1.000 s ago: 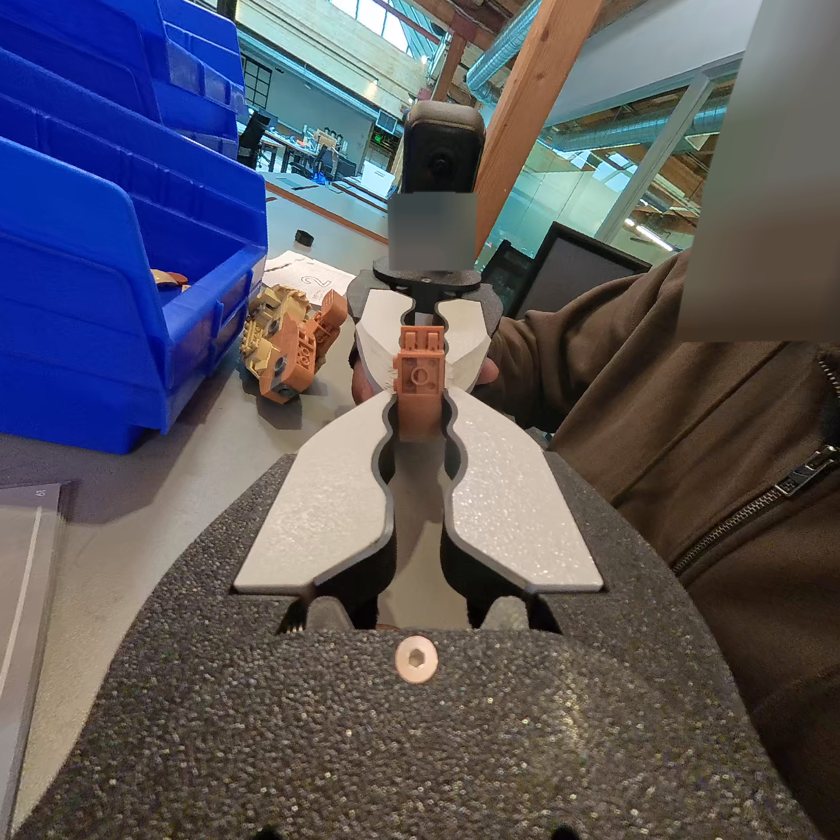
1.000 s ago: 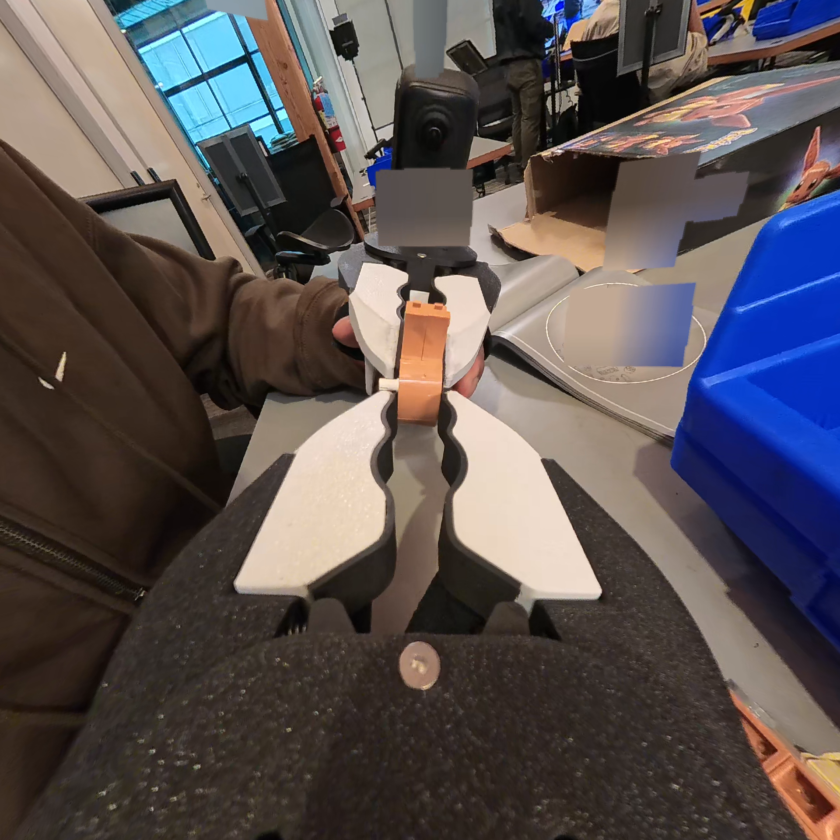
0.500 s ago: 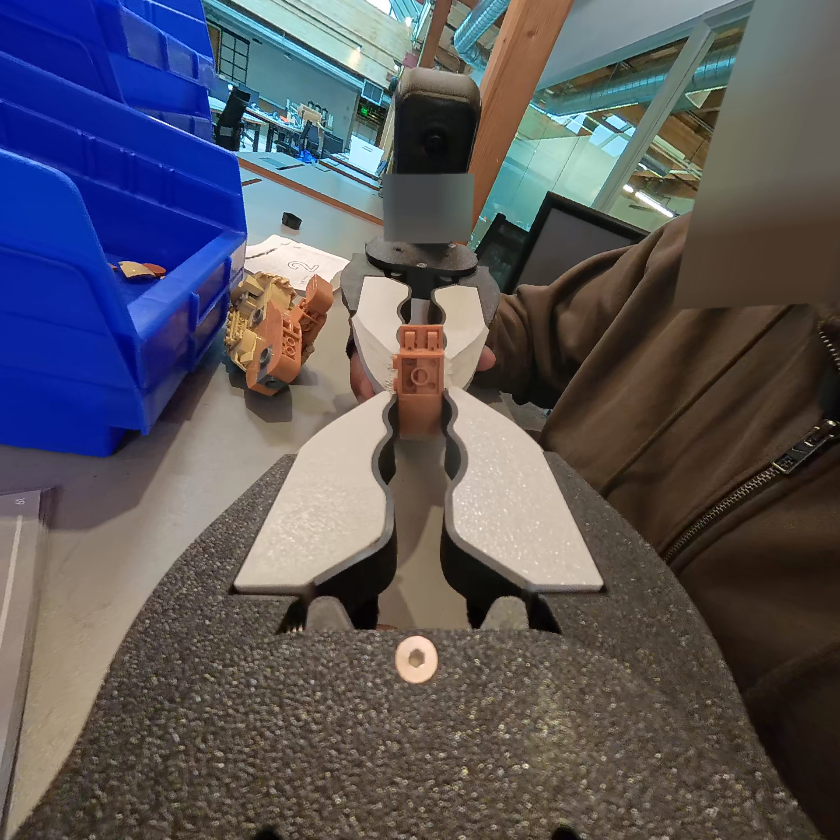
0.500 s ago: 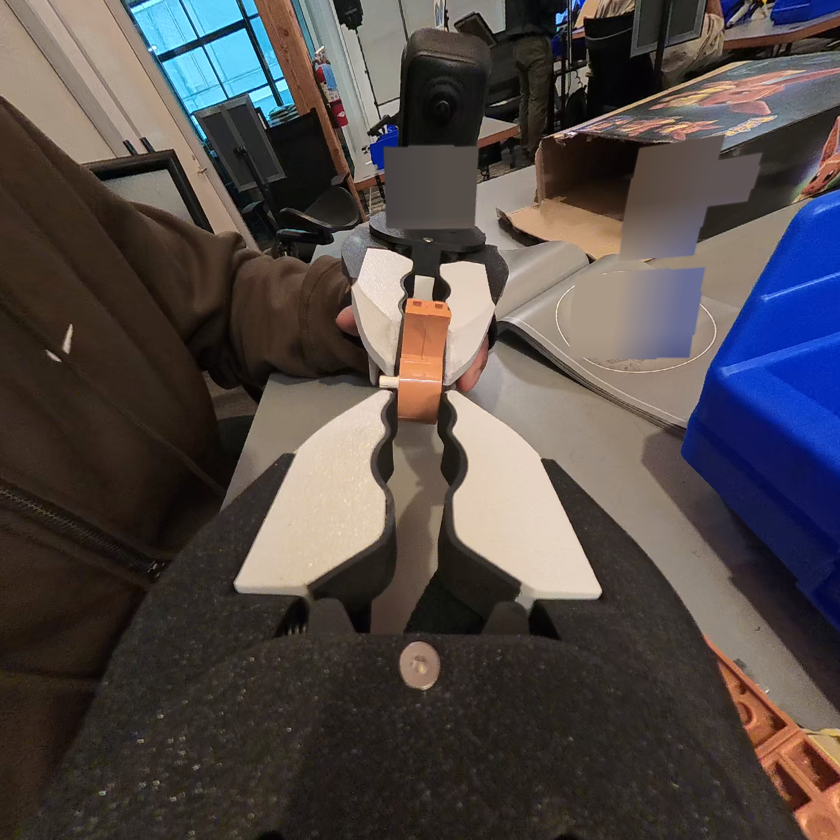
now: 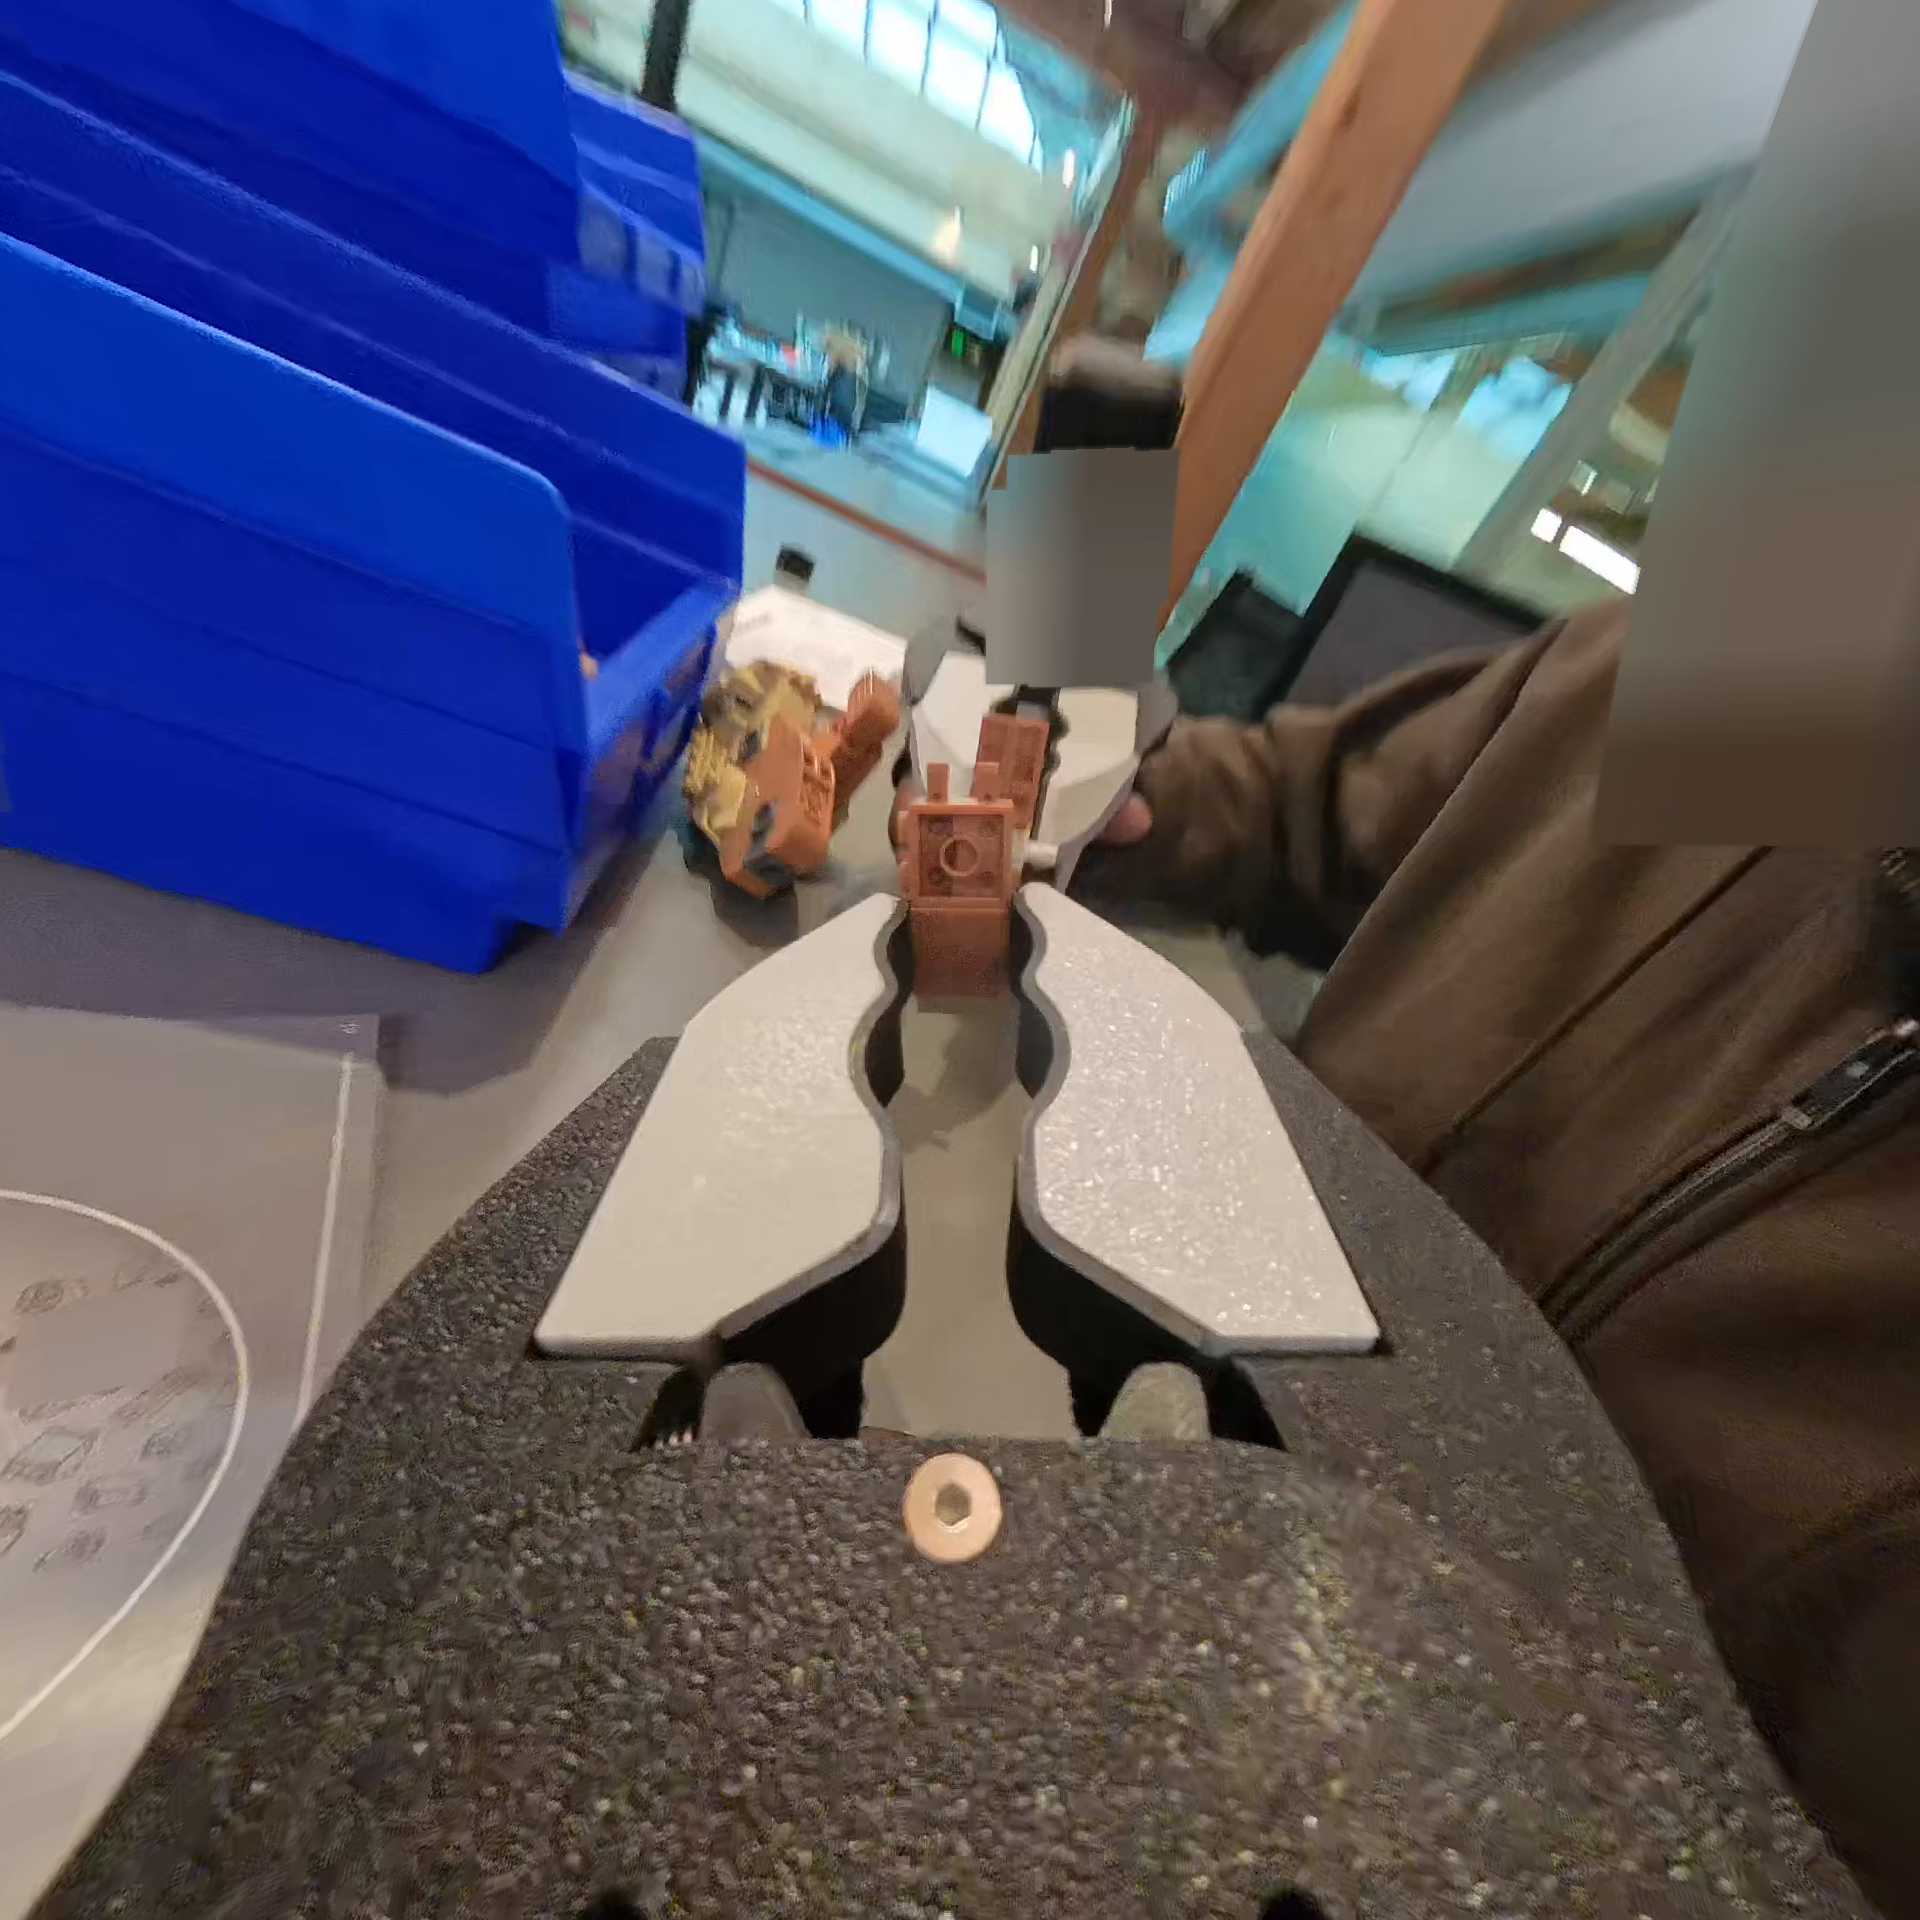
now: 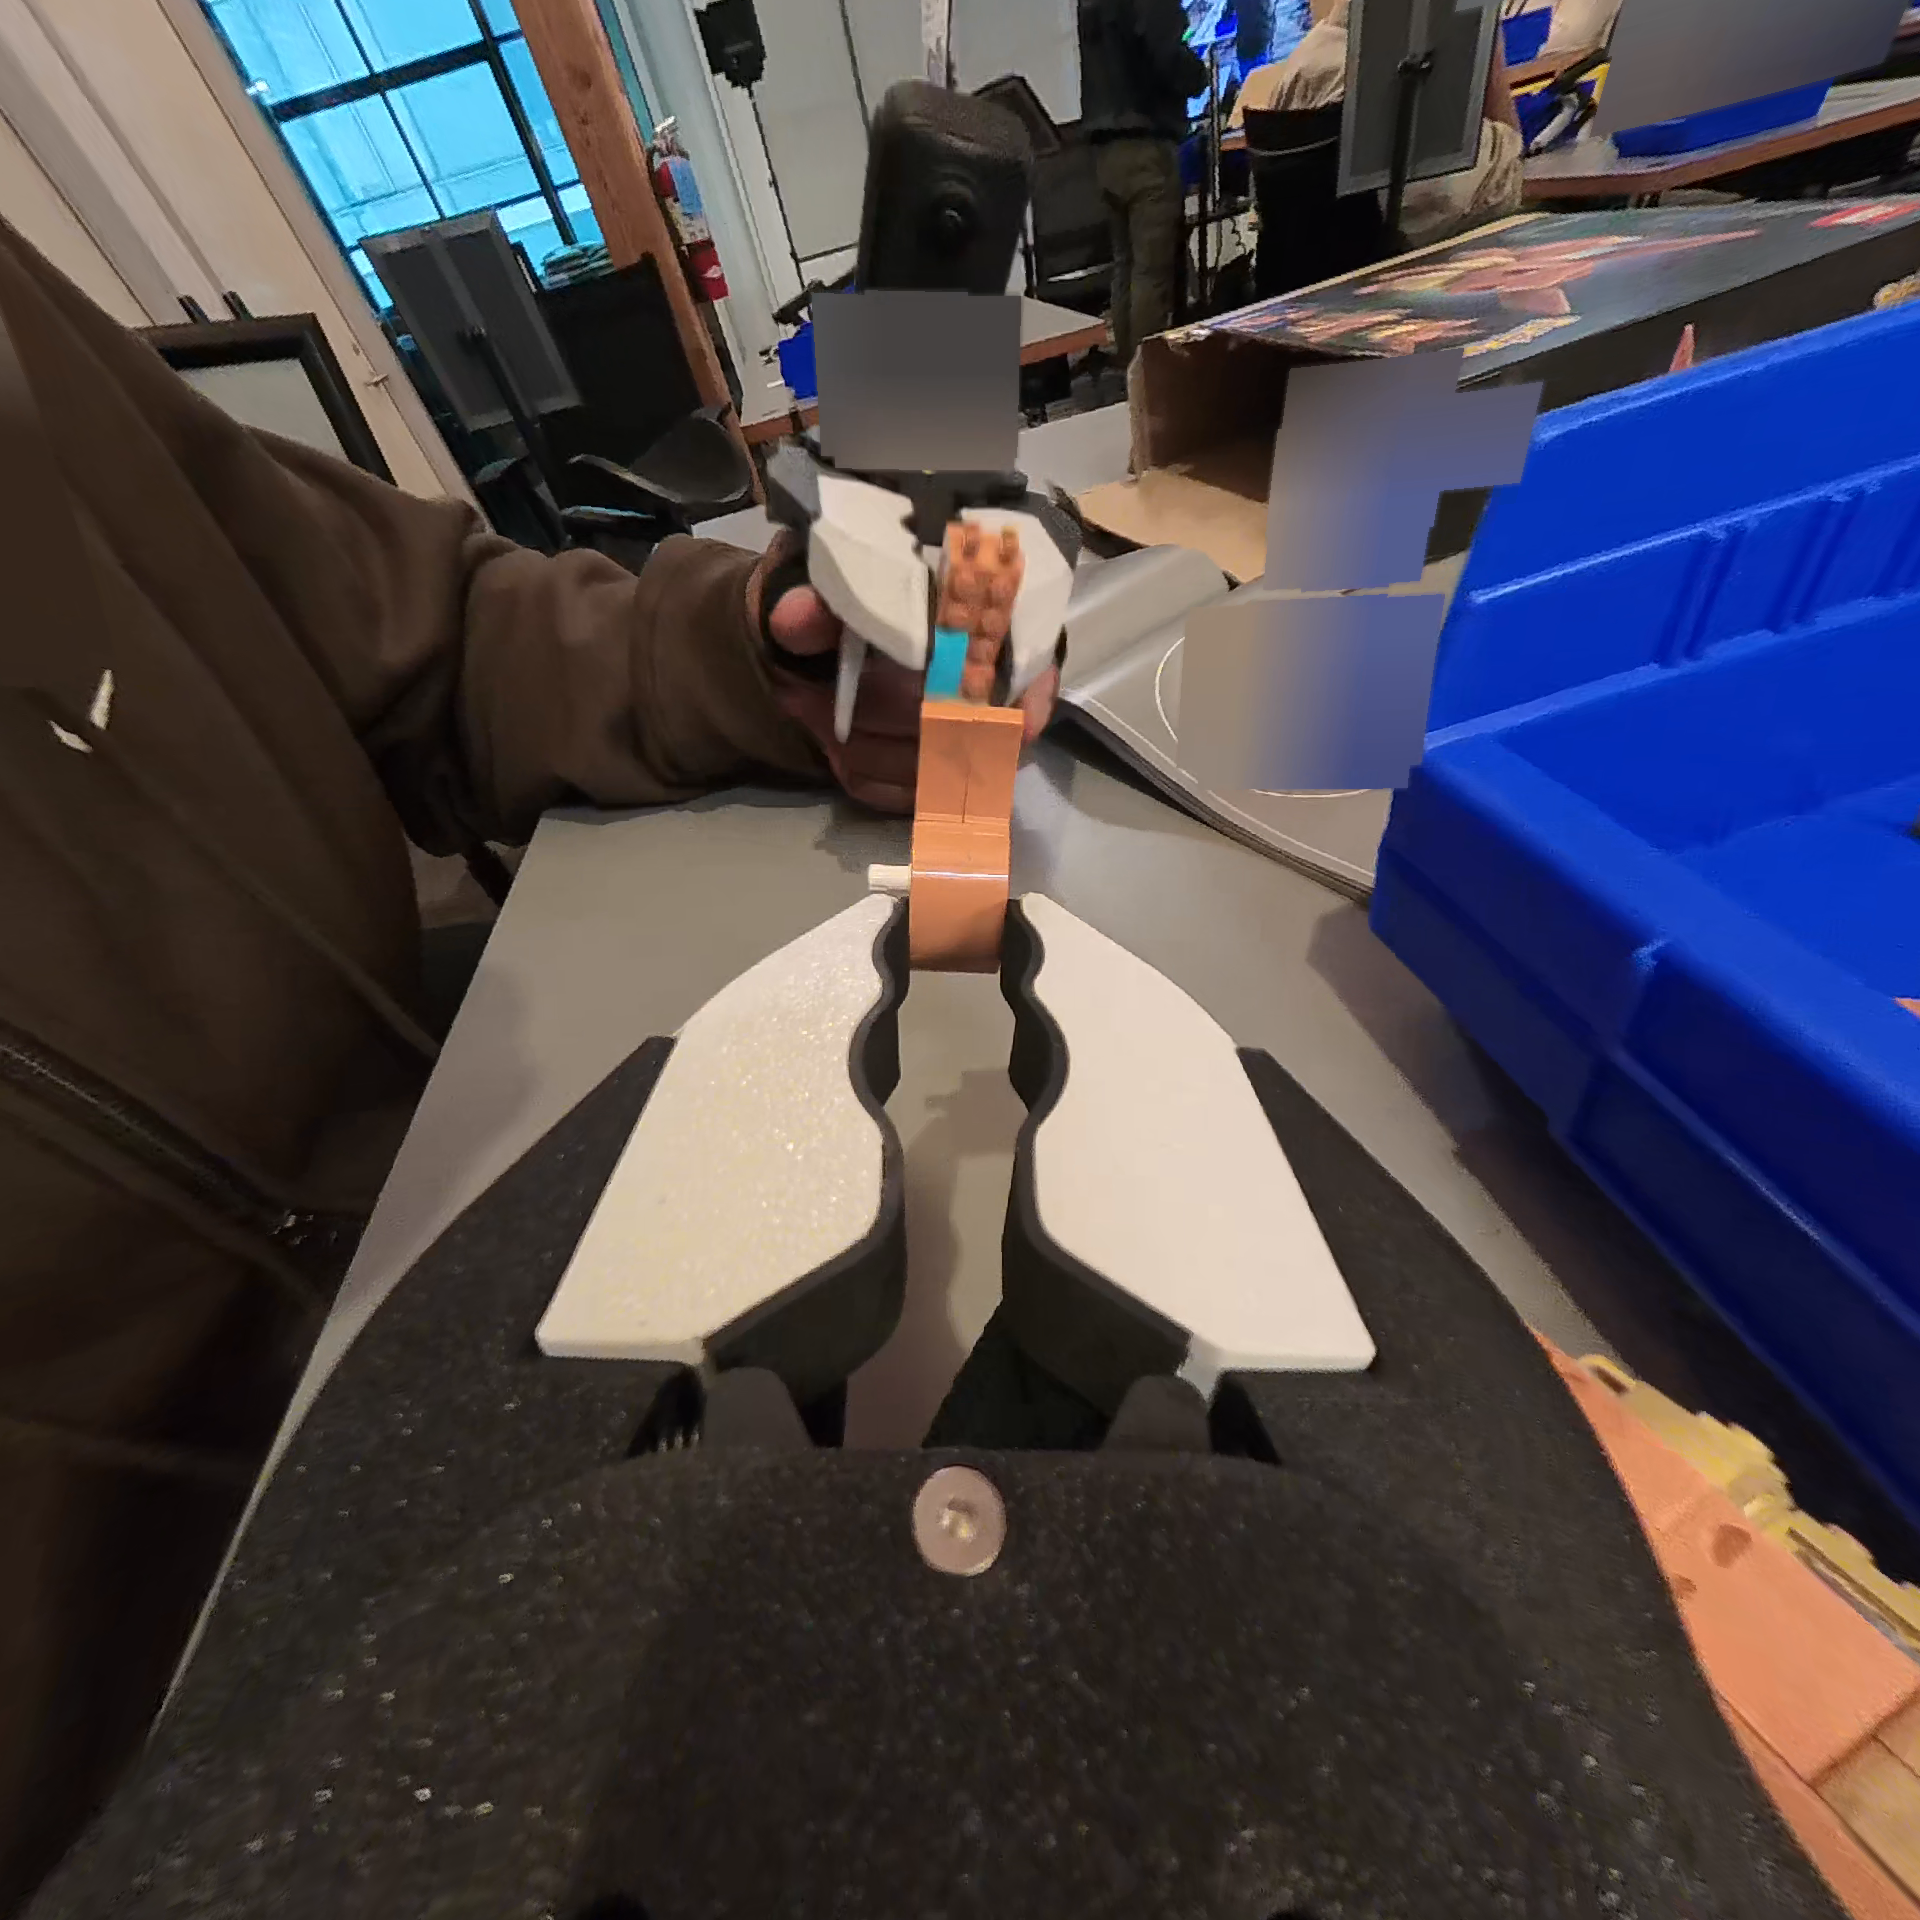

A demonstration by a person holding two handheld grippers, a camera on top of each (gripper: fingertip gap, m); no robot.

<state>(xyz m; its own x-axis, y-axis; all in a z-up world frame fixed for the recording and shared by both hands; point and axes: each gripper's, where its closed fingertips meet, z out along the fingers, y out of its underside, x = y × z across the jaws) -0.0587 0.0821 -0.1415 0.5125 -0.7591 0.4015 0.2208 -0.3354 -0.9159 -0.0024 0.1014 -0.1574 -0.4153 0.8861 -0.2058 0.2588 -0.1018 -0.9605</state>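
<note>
- My left gripper [image 5: 956, 914] has its fingers closed on a reddish-brown brick piece [image 5: 954, 883]; both pads press its sides, and the studded square face with two small prongs sticks out past the tips.
- My right gripper [image 6: 956, 914] is likewise clamped on an orange brick piece [image 6: 961, 831], a narrow upright stack with a short white peg [image 6: 888, 878] poking out on one side just above the fingertips.
- The two pieces are held in the air above the grey table [image 6: 644, 935], close to each other but apart; each wrist view shows the opposite gripper beyond its own piece.
- I judge both pieces to be light, hard and rigid, with smooth plastic sides that could slip or twist if gripped near an edge. The flat side faces, low on the body, look like the safest place to hold; the prongs and the peg seem the delicate parts.
- A partly built brown and tan model [image 5: 774, 800] lies on the table to the left, beside a stack of blue bins [image 5: 312, 623].
- An open booklet [image 6: 1143, 665] lies near the bins, a cardboard box [image 6: 1205, 416] behind it.
- A person's brown sleeve [image 6: 468, 644] reaches to the far gripper.
</note>
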